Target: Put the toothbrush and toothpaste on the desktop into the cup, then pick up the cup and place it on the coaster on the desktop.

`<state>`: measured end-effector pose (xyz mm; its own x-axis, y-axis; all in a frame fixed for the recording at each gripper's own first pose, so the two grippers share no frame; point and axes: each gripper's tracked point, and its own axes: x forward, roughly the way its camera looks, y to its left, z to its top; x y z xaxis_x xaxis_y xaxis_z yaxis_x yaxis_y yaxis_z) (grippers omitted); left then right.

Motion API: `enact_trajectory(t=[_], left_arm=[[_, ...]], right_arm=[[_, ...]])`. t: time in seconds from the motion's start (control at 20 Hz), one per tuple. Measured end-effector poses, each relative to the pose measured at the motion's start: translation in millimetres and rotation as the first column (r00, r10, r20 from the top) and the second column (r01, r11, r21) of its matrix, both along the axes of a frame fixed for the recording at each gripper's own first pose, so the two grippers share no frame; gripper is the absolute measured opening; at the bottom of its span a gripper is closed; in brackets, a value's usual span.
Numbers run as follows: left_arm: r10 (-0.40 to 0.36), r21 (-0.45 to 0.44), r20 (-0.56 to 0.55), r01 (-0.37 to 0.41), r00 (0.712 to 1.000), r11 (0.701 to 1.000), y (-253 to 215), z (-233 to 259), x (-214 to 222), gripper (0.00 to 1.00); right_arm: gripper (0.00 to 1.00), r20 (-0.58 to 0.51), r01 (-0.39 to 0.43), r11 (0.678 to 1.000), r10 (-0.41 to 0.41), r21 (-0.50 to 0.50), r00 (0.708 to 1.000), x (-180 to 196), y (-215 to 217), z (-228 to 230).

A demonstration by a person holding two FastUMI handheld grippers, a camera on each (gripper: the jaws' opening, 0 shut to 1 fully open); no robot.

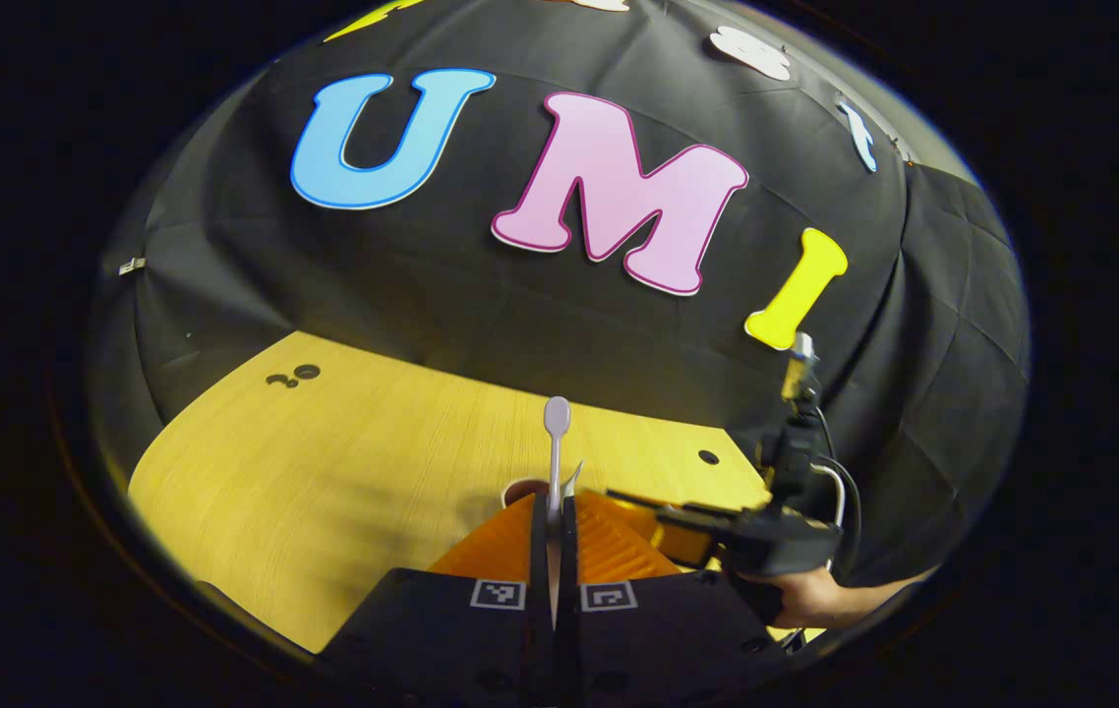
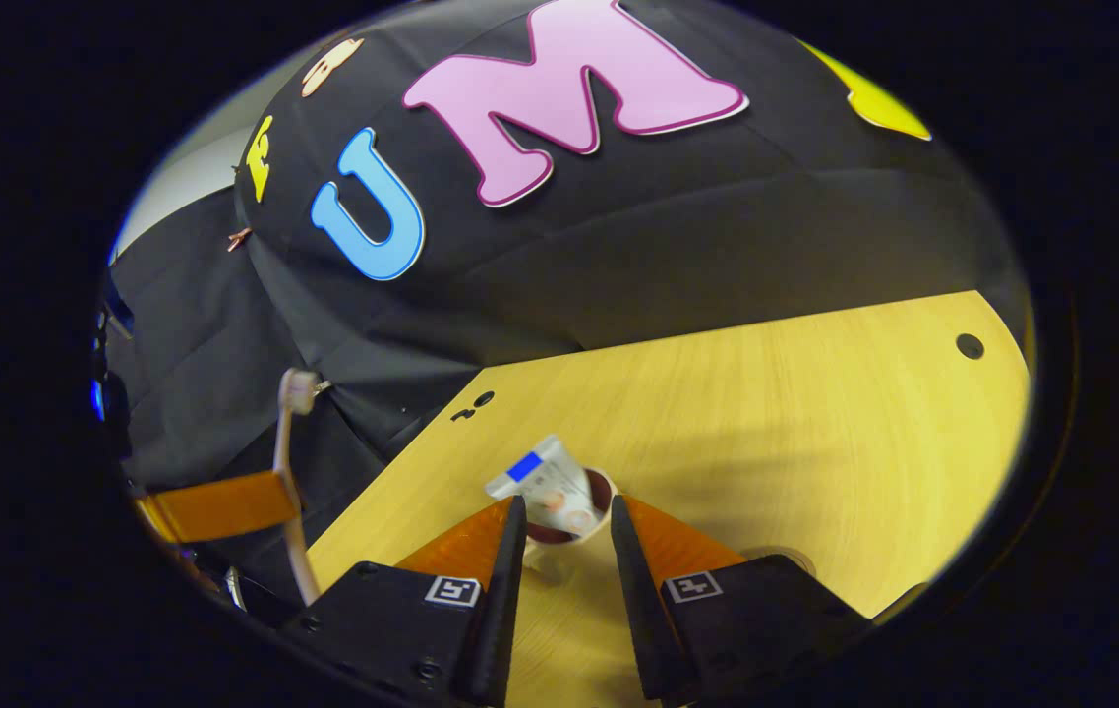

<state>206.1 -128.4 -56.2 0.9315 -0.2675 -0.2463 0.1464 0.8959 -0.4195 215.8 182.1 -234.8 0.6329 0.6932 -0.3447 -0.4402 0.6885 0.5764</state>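
My left gripper [image 1: 552, 511] is shut on the white toothbrush [image 1: 556, 442], which stands upright with its head on top. Just beyond its fingertips lies the rim of the cup [image 1: 518, 489]. In the right gripper view the white toothpaste tube [image 2: 548, 480] leans in the cup [image 2: 602, 489], blue-marked end up. My right gripper [image 2: 564, 511] is open, its tips on either side of the cup's near edge. The left gripper [image 2: 274, 501] with the toothbrush [image 2: 282, 452] appears at the left. The right gripper [image 1: 677, 521] and its hand [image 1: 815, 595] show at the right of the left gripper view.
The yellow wooden table [image 2: 766, 413] has small holes [image 2: 969, 345] near its corners. A round dark-rimmed object [image 2: 778, 557], possibly the coaster, peeks out behind my right finger. The black cloth wall stands right behind the table [image 1: 323, 462].
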Motion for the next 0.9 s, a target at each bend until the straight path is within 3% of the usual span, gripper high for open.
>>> enact_trajectory(t=[0.45, 0.9], left_arm=[[0.017, 0.003, 0.177, -0.018, 0.984, 1.0, -3.3, 35.3, 101.3, 0.06], [0.072, 0.031, 0.193, -0.08, 0.979, 0.996, -11.9, -6.7, 164.3, 0.06]], right_arm=[[0.53, -0.109, 0.028, 0.995, -0.038, -0.093, 0.993, -112.4, -109.3, -26.5], [0.53, -0.217, 0.141, 0.977, -0.173, -0.158, 0.961, -184.2, -183.4, -29.9]])
